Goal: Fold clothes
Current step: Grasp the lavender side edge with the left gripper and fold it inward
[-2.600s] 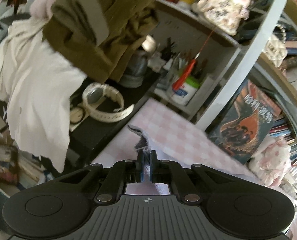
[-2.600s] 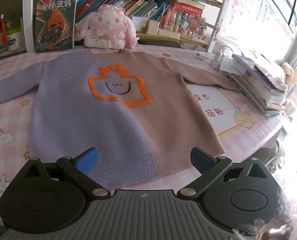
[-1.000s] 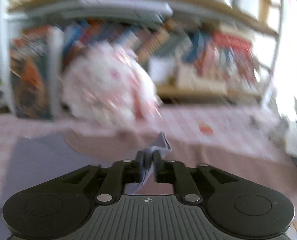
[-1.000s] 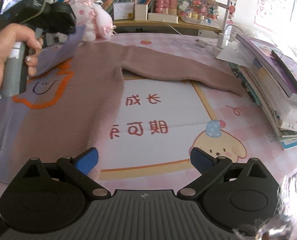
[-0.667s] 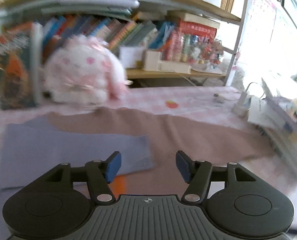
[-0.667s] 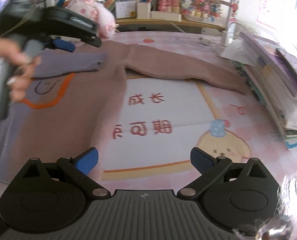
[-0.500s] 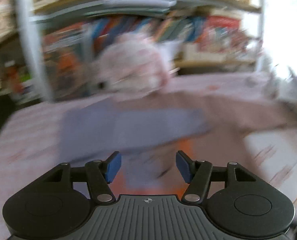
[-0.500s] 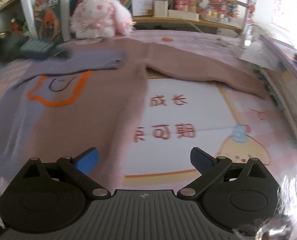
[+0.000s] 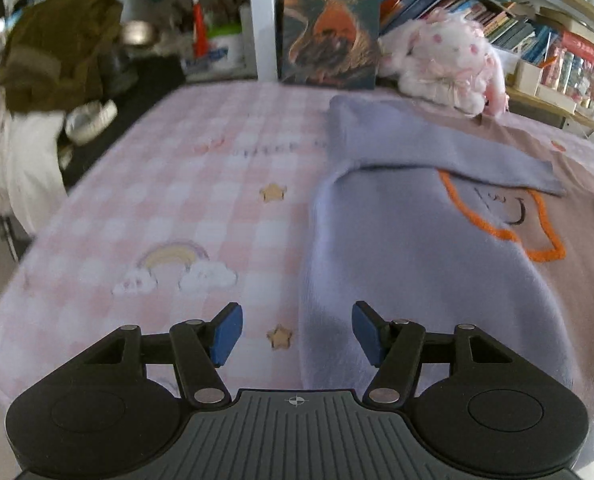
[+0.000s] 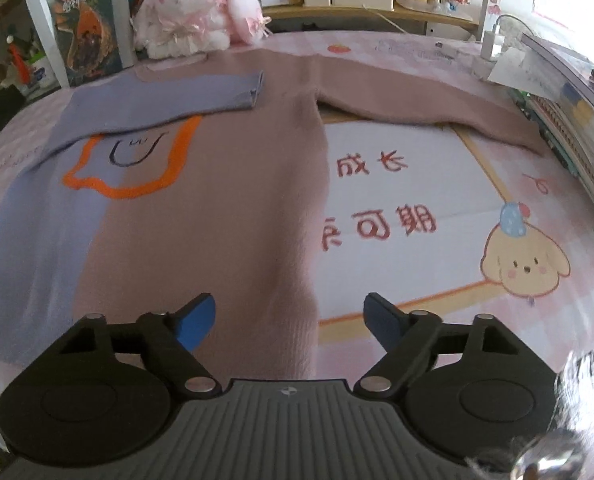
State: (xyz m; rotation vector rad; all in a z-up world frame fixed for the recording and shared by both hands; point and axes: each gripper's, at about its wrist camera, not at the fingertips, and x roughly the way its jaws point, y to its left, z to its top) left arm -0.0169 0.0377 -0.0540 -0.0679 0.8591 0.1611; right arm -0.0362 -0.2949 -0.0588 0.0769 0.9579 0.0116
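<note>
- While the left gripper (image 9: 297,334) hovers wide and empty above the sweater's (image 9: 417,280) near lavender hem, the lavender sleeve (image 9: 437,152) lies folded across the chest on the pink checked tablecloth (image 9: 177,200).
- Seen from the right gripper (image 10: 289,322), likewise wide and empty, the brown sleeve (image 10: 425,100) stretches far right; soft, limp knit, likely best pinched at the cuff.

The sweater (image 10: 201,208) is half purple, half brown, with an orange outline; the tablecloth (image 9: 169,200) is pink-and-white checked.
</note>
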